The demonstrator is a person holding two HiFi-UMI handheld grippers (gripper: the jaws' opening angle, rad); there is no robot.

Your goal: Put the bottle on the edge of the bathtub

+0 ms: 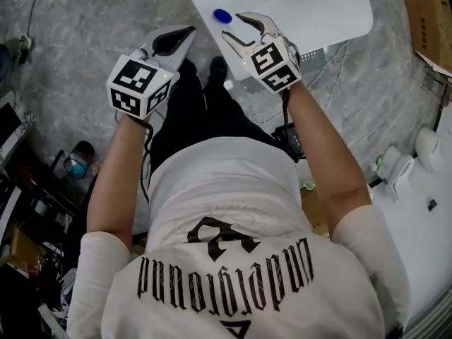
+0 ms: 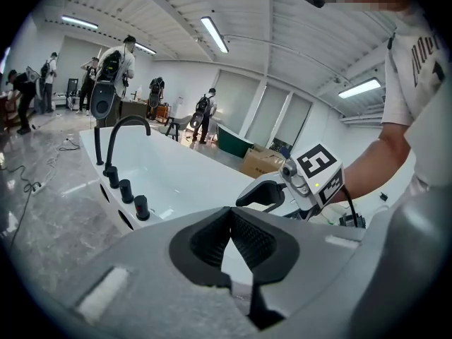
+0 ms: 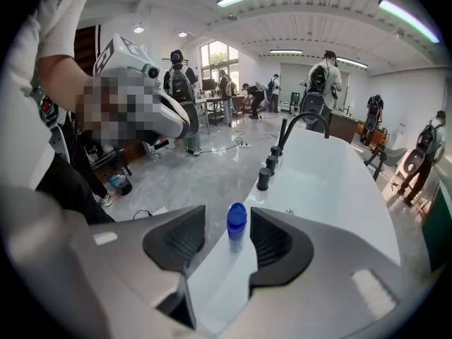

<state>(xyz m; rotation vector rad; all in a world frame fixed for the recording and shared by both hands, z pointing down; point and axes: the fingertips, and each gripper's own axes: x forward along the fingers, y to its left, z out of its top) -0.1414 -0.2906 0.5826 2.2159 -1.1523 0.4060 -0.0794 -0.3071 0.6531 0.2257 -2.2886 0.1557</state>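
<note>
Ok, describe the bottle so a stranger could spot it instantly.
Find the long white bathtub and follow its near rim. A small bottle stands upright there. Its bright blue cap sets it apart from the black tap fittings farther along the rim.

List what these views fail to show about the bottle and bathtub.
Bottle: head view shows only its blue cap; right gripper view, pale body blends into the bathtub rim.
Left gripper view: no bottle visible; the left gripper fills the foreground.
Bathtub's far end: cut by head view's top edge.

Head view steeply downward; both gripper views low along the bathtub, faucet probably common.
</note>
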